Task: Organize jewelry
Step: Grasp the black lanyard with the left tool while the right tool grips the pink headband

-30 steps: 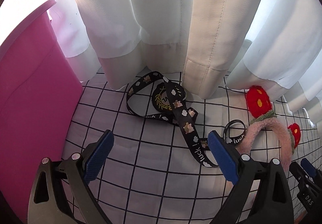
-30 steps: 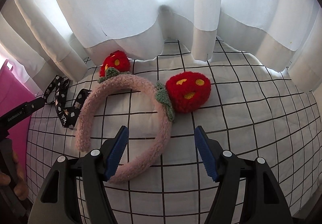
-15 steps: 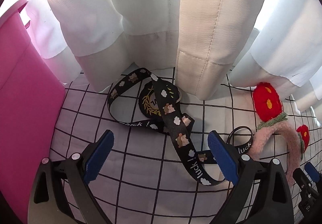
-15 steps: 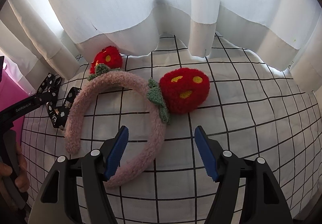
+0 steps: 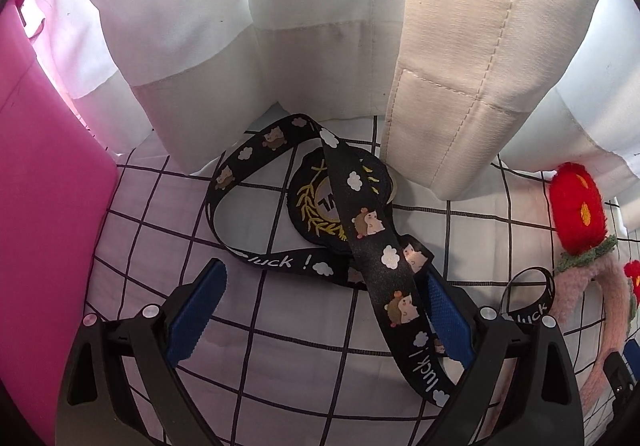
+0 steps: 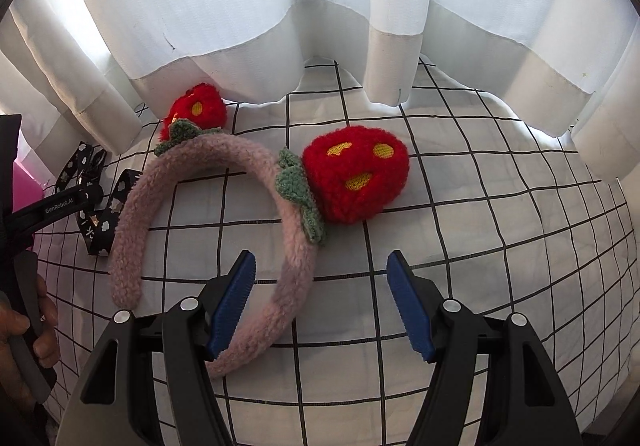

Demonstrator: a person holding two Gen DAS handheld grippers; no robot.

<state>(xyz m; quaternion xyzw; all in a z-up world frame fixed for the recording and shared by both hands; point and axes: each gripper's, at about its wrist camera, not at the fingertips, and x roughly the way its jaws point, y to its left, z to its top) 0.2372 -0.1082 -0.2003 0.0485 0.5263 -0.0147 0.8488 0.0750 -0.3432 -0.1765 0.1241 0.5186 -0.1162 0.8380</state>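
Note:
A black lanyard [image 5: 372,246] printed with hedgehogs, clouds and "luck!" lies looped on the white grid cloth [image 5: 280,326], with a round black badge [image 5: 320,201] under it. My left gripper [image 5: 320,310] is open just above the cloth, its right blue finger [image 5: 444,318] against the strap. A pink fluffy headband [image 6: 288,246] with two red plush strawberries [image 6: 356,177] lies in the right wrist view. My right gripper [image 6: 320,306] is open, its left finger [image 6: 232,306] over the headband's band. The lanyard's end [image 6: 100,217] also shows there at the left.
A pink box [image 5: 44,205] stands at the left. White curtains [image 5: 320,25] hang down to the cloth right behind the lanyard and headband [image 5: 580,286]. The left gripper's body and the hand holding it [image 6: 24,246] show at the right wrist view's left edge.
My left gripper has moved forward and down toward the lanyard, which now reaches between its fingers. My right gripper has edged closer to the headband. Both stayed open.

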